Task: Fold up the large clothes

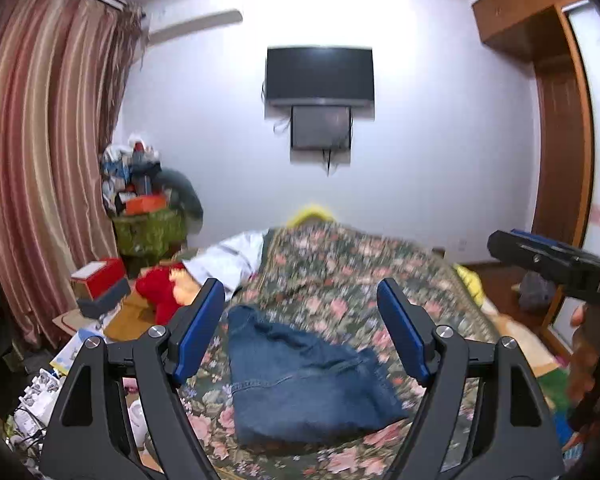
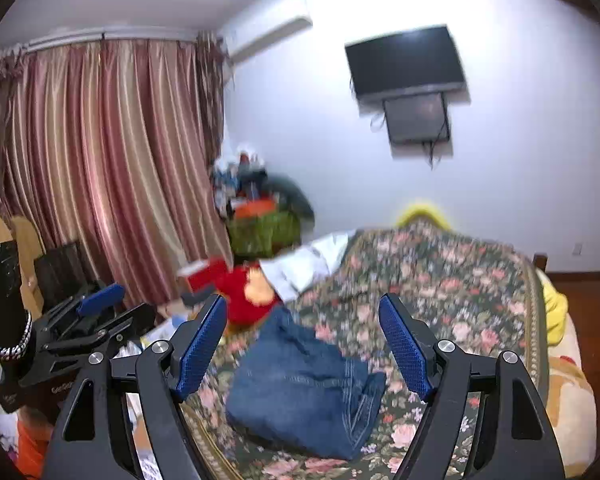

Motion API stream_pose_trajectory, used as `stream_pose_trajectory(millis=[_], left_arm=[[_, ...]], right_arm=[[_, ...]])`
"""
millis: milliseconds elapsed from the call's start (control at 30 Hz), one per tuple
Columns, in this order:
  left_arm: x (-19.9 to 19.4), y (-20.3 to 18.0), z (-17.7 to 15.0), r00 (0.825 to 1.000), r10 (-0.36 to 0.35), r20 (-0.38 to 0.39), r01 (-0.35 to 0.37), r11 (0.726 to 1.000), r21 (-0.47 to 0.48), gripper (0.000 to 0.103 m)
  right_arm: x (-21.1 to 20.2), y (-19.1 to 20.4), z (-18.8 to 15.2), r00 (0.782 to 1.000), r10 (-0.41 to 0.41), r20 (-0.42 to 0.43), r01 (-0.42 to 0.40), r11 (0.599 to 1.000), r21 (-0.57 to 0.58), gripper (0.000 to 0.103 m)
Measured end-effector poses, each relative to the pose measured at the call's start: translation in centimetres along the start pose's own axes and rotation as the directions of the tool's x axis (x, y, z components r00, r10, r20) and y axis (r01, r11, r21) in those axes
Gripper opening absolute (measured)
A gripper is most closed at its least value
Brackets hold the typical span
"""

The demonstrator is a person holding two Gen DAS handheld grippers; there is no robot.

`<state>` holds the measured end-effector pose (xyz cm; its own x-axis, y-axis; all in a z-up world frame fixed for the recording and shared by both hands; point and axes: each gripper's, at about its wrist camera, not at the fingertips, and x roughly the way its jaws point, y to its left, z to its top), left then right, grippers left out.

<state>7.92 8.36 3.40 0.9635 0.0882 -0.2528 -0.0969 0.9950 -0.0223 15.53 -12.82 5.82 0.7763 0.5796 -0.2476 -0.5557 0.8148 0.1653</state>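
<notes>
Although both tools are raised and pointing out across the room, the thing that matters lies below and ahead of each. The left tool [image 1: 300, 328] has its blue pads spread wide with nothing between them; the right tool [image 2: 302, 338] is the same, jaws apart and empty. Framed in the gap of each, but well beneath the fingertips and not touched, sits the folded jeans [image 1: 300, 372], a compact denim bundle resting on the floral bedspread [image 1: 360, 272] near the close edge of the bed. From the left wrist view the bundle looks squarish, its long side running away from the tool; from the right wrist view it lies slightly left of centre, with the stitched hems turned to the right. I judge the fold as good as done, and neither hand clearly nearer. Beyond the jeans, a white garment [image 1: 228, 260] lies at the far left of the bed, which may be next.
</notes>
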Motion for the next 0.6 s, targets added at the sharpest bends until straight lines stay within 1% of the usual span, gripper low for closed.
stream_pose_trajectory(millis=[33,100,167,233,267,300,367,467,600], left_arm=[[-0.9,-0.1,0.2,1.000,0.003,0.021,-0.003,1.000,-0.003,0.078],[-2.5,-0.4,0.4,0.998,0.015,0.058,-0.014,1.000,-0.010,0.078],[-3.4,-0.4,0.5,0.997,0.015,0.077,-0.013,1.000,-0.019,0.078],[-4.4,-0.5,0.3,0.996,0.019,0.091,-0.016,0.999,-0.035,0.079],[-4.7,-0.4,0.2,0.996,0.020,0.091,-0.016,0.999,-0.043,0.081],[-4.9,-0.4,0.0,0.996,0.020,0.088,-0.016,0.999,-0.050,0.083],[-5.2,-0.3,-0.3,0.996,0.025,0.086,-0.020,0.998,-0.062,0.087],[-5.3,-0.2,-0.8,0.997,0.036,0.073,-0.031,0.997,-0.069,0.089],[-5.5,0.1,-1.3,0.998,0.037,0.059,-0.032,0.996,-0.082,0.090]], right_arm=[[-1.1,0.6,0.0,1.000,-0.013,0.028,0.013,1.000,-0.004,0.077],[-2.6,1.3,-0.1,0.998,-0.022,0.058,0.022,1.000,-0.002,0.077],[-4.0,2.0,-0.4,0.997,-0.024,0.079,0.024,1.000,0.008,0.078],[-4.7,2.4,-0.8,0.996,-0.035,0.083,0.034,0.999,0.007,0.088],[-5.0,2.7,-1.1,0.995,-0.047,0.088,0.047,0.999,0.002,0.091],[-5.4,3.0,-1.4,0.993,-0.065,0.093,0.065,0.998,-0.002,0.097],[-6.1,3.6,-1.9,0.990,-0.092,0.103,0.094,0.996,-0.011,0.101],[-6.8,4.3,-2.3,0.988,-0.115,0.102,0.117,0.993,-0.022,0.103],[-6.7,4.6,-2.4,0.989,-0.120,0.086,0.122,0.992,-0.025,0.103]])
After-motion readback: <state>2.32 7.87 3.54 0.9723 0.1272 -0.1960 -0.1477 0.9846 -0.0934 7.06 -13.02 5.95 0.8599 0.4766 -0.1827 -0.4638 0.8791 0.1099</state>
